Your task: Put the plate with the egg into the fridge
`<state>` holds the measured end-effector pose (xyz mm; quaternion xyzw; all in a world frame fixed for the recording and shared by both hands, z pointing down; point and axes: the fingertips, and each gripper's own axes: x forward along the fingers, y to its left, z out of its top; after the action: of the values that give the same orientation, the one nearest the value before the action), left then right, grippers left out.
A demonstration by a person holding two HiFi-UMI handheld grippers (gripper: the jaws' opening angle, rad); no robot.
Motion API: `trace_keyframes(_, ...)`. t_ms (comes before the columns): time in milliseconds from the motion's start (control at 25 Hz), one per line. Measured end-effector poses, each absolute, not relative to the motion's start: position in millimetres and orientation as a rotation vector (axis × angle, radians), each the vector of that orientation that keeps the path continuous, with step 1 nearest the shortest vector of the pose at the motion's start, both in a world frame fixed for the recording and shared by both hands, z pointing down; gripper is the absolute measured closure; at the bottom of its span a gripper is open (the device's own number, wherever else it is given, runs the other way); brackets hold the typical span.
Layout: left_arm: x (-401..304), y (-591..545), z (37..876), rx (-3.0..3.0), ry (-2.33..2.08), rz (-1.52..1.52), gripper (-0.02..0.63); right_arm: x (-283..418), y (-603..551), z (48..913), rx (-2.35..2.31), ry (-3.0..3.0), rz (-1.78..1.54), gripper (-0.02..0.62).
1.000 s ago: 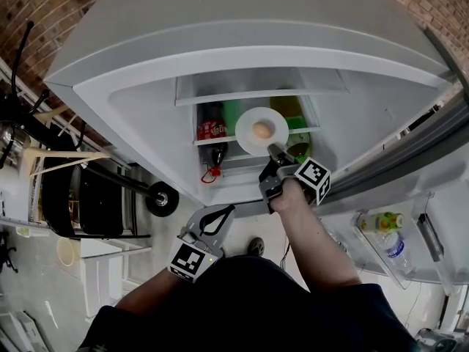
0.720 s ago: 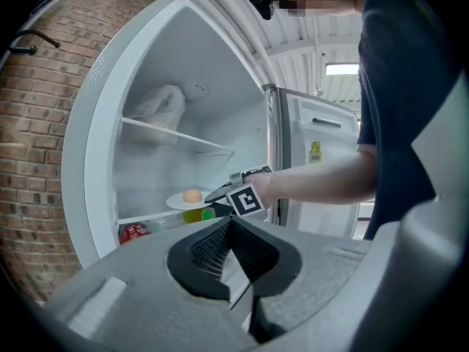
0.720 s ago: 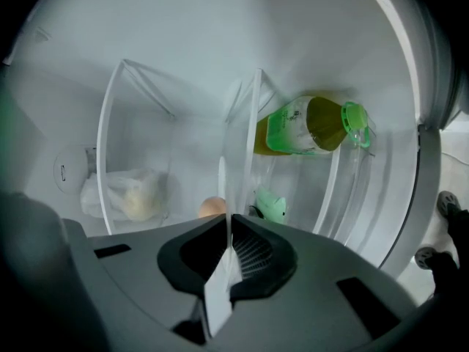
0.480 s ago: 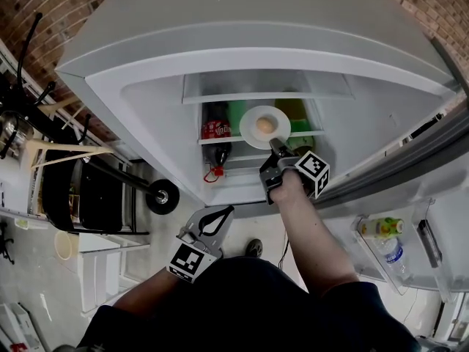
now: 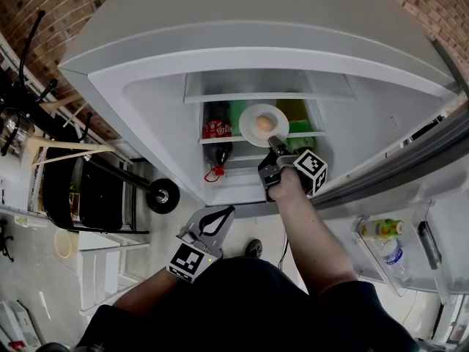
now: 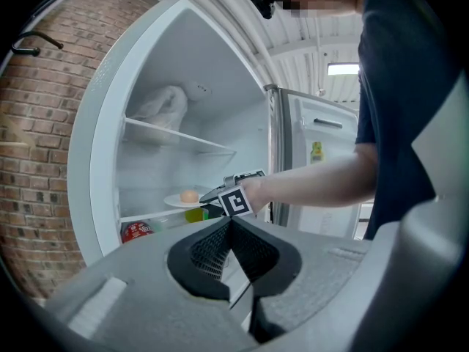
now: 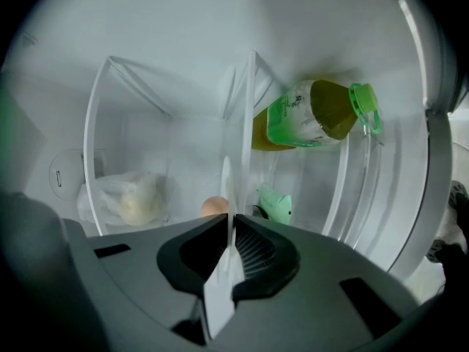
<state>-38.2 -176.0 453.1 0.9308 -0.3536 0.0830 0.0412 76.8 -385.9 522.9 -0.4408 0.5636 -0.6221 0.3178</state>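
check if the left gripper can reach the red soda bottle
Probably yes: the fridge is open, the soda bottle sits left of the plate and right gripper, and nothing blocks the left gripper, though its fingers are shut.

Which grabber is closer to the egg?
Right. The right gripper has its jaws shut on the rim of the plate that carries the egg. The left gripper hangs outside the fridge, well back from it, jaws shut and empty.

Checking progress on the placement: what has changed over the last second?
The right gripper carried the plate with the egg slightly deeper into the fridge, over the shelf. Its hold on the rim is unchanged; the left gripper stayed shut, empty and low.
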Motion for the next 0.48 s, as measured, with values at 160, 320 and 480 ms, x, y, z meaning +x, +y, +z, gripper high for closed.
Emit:
trace_keyframes(160, -35.6, -174.7, 453.0, 2.863, -1.071, 0.265, 0.601, 75.2, -387.2, 517.5, -1.138, 1.514, -1.617, 0.522)
trace_keyframes(320, -32.9, -173.8, 452.6, 2.862, -1.061, 0.256, 0.601, 78.1, -379.2, 513.8, -1.133, 1.52, -1.601, 0.495)
trace_keyframes(480, -32.2, -174.0, 453.2, 2.87, -1.052, 0.262, 0.601, 84.1, -368.9, 516.8, -1.179, 1.521, -1.585, 0.531)
